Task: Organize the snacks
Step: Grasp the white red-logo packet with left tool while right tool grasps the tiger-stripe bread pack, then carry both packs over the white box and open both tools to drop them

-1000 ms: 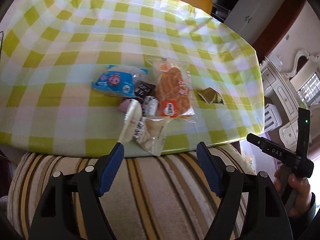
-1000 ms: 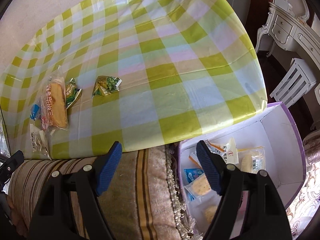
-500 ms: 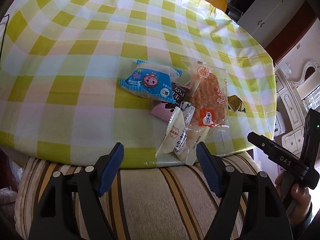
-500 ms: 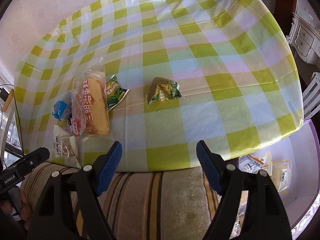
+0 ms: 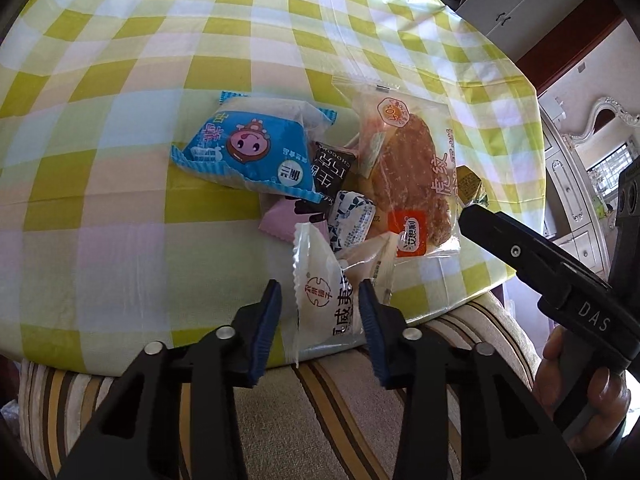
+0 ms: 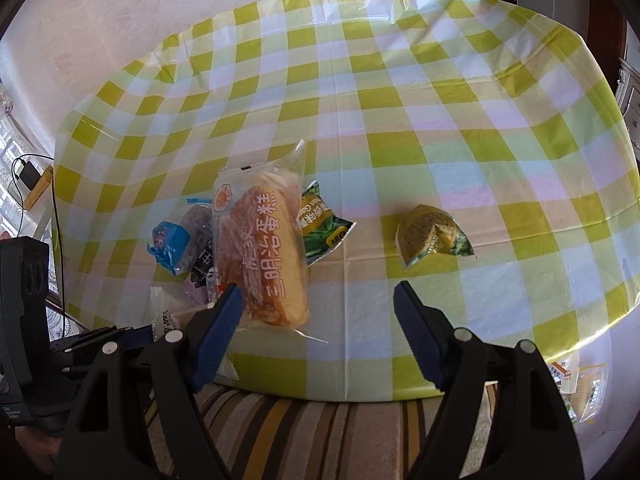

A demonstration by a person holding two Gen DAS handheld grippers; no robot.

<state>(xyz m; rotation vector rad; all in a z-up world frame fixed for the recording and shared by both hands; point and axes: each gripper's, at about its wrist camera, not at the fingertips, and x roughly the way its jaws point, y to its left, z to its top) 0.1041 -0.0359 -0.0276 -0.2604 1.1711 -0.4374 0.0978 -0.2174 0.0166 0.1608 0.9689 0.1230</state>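
A pile of snacks lies near the front edge of the checked table (image 5: 120,80): a blue packet (image 5: 244,148), a big cake bag (image 5: 408,176), a black chocolate packet (image 5: 332,168), a pink packet (image 5: 284,220), a small blue-white packet (image 5: 352,216) and a white packet (image 5: 324,296). My left gripper (image 5: 318,304) is partly closed, its jaws on either side of the white packet, not clearly clamped. My right gripper (image 6: 318,312) is open and empty, just right of the cake bag (image 6: 264,248). Two green packets (image 6: 322,224) (image 6: 432,236) lie right of the pile.
A striped cushion (image 5: 320,420) runs along the table's front edge. The box with sorted snacks (image 6: 580,384) peeks in at the lower right of the right wrist view. The right gripper's body (image 5: 552,272) shows at the right of the left wrist view.
My left gripper moved forward to the white packet and its jaws narrowed around it. My right gripper swung left from the box toward the cake bag, still open.
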